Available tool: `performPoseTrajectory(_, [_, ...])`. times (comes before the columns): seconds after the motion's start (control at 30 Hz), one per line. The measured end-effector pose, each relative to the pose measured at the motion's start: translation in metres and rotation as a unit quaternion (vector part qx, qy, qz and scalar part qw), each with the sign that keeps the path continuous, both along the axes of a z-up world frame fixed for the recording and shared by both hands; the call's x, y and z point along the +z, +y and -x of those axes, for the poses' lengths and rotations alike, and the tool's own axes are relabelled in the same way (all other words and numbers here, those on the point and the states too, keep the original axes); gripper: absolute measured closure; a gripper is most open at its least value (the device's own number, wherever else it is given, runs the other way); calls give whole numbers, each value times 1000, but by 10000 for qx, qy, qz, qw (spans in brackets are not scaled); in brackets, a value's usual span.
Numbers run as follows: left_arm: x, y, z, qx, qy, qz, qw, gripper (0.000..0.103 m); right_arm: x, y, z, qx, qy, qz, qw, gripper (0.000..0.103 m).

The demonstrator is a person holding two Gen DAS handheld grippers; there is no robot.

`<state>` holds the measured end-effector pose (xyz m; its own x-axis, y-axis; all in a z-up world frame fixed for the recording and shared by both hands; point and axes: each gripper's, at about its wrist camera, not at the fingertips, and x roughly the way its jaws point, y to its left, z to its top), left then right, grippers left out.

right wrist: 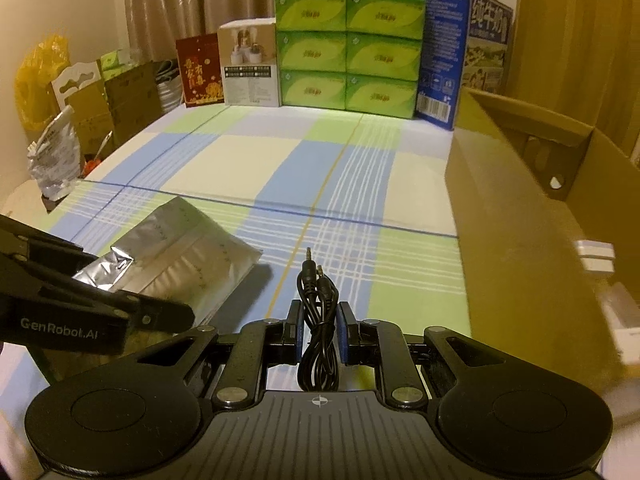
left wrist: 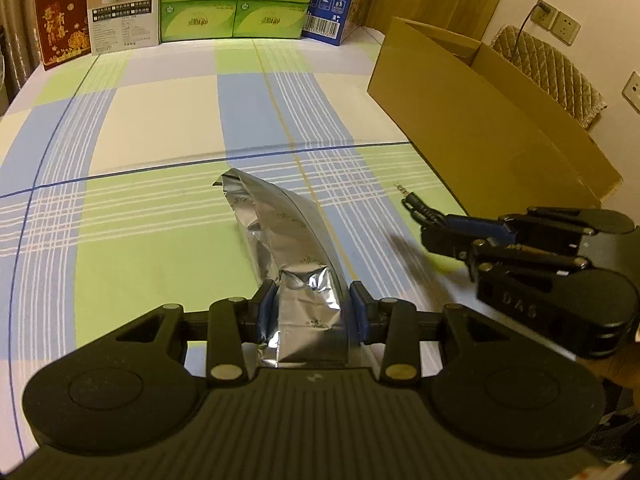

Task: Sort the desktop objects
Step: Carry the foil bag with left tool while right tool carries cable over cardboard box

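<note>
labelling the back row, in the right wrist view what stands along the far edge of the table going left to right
red packet → white product box → stack of green tissue packs → blue carton

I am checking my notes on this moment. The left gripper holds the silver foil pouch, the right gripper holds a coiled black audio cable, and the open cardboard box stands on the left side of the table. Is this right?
Not quite. The cardboard box stands on the right side of the table, as the right wrist view shows. The rest holds: the left gripper is shut on the silver foil pouch, and the right gripper holds the coiled black audio cable.
</note>
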<state>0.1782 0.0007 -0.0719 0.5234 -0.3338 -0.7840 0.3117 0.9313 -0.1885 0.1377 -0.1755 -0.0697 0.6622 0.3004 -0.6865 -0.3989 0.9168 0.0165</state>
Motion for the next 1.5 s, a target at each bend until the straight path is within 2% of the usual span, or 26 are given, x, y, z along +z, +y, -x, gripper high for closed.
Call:
performPoseTrajectory(0.27, [16,-13,31,33,-80,87,9999,69,23,-21,30,-180,11,-177,9997,90])
performPoseTrajectory(0.9, [85,-85,104,-199,-518,483,9973,69,104,-101,94,-669,-611,-539,9944,90])
performPoseTrajectory(1.5, [106,-176,122,-776,-594,519,9939,69,124,-193,115,-1399,-861,-677,9841,90])
